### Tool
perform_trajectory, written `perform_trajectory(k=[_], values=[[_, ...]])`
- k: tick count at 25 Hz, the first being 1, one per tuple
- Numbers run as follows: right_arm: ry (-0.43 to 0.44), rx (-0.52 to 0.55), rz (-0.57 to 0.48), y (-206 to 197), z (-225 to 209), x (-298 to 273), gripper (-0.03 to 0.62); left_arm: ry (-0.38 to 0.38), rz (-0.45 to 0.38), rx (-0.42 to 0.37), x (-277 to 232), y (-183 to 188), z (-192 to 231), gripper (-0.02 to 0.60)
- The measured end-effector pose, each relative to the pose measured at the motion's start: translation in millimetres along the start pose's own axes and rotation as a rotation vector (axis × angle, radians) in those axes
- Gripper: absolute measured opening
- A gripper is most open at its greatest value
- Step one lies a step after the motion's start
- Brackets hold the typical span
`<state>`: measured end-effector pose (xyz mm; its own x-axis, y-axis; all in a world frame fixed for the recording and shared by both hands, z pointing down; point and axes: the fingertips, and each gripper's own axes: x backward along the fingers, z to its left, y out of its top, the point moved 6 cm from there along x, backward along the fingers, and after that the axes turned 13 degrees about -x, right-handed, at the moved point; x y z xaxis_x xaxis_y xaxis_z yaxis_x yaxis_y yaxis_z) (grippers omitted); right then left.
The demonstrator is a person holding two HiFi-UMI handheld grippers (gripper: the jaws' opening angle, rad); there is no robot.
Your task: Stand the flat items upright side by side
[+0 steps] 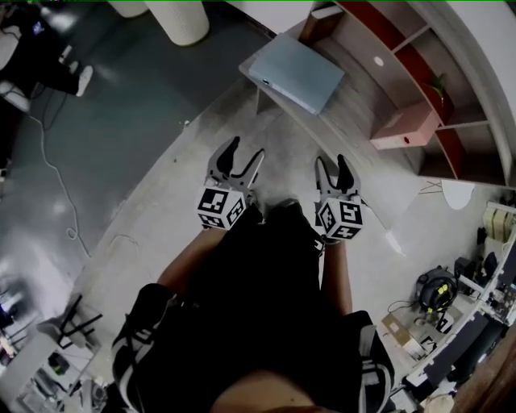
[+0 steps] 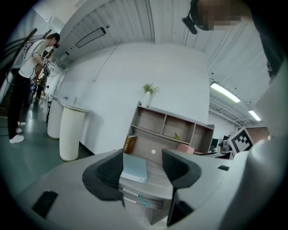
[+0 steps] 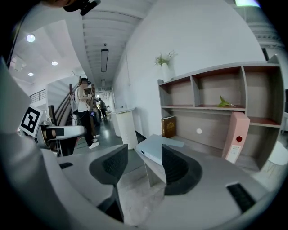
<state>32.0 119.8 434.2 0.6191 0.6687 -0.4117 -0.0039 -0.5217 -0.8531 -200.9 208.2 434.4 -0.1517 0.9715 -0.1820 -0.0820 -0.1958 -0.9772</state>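
A light blue flat folder (image 1: 297, 73) lies flat on the wooden desk (image 1: 355, 145), at its left end. Behind it a brown book (image 1: 318, 24) stands upright against the shelf. A pink file box (image 1: 403, 129) stands upright further right. Both grippers hang above the floor short of the desk, apart from everything. My left gripper (image 1: 234, 157) is open and empty; in its own view the folder (image 2: 135, 168) shows between the jaws, far off. My right gripper (image 1: 336, 165) is open and empty too, with the folder (image 3: 155, 150), book (image 3: 168, 126) and pink box (image 3: 236, 137) ahead.
A shelf unit (image 2: 173, 126) with a potted plant (image 2: 147, 94) on top backs the desk. A white ribbed column (image 2: 72, 132) stands left of it. People stand further left (image 2: 27, 67). A cable (image 1: 56, 177) trails over the dark floor. Cluttered workstations (image 1: 451, 323) lie to the right.
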Motion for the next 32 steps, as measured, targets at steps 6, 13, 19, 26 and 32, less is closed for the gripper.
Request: perform_trajectory(k=[6, 13, 19, 26, 32], values=[[-0.013, -0.001, 0.060, -5.0, 14.3, -21.6, 0.250, -0.009, 0.023, 0.059, -5.8, -6.5, 22.6, 0.264], [-0.021, -0.025, 0.102, -2.4, -8.5, -77.8, 0.255, -0.012, 0.062, 0.103, -53.6, -19.5, 55.4, 0.268], [-0.040, -0.104, 0.128, 8.9, -44.5, -138.3, 0.255, -0.009, 0.149, 0.140, -117.1, -36.9, 88.3, 0.272], [-0.076, -0.193, 0.212, 8.7, -89.5, -193.8, 0.255, -0.013, 0.212, 0.180, -183.7, -57.4, 119.6, 0.279], [-0.105, -0.274, 0.310, -14.1, -121.8, -233.6, 0.263, -0.004, 0.285, 0.186, -226.7, -82.0, 146.6, 0.284]])
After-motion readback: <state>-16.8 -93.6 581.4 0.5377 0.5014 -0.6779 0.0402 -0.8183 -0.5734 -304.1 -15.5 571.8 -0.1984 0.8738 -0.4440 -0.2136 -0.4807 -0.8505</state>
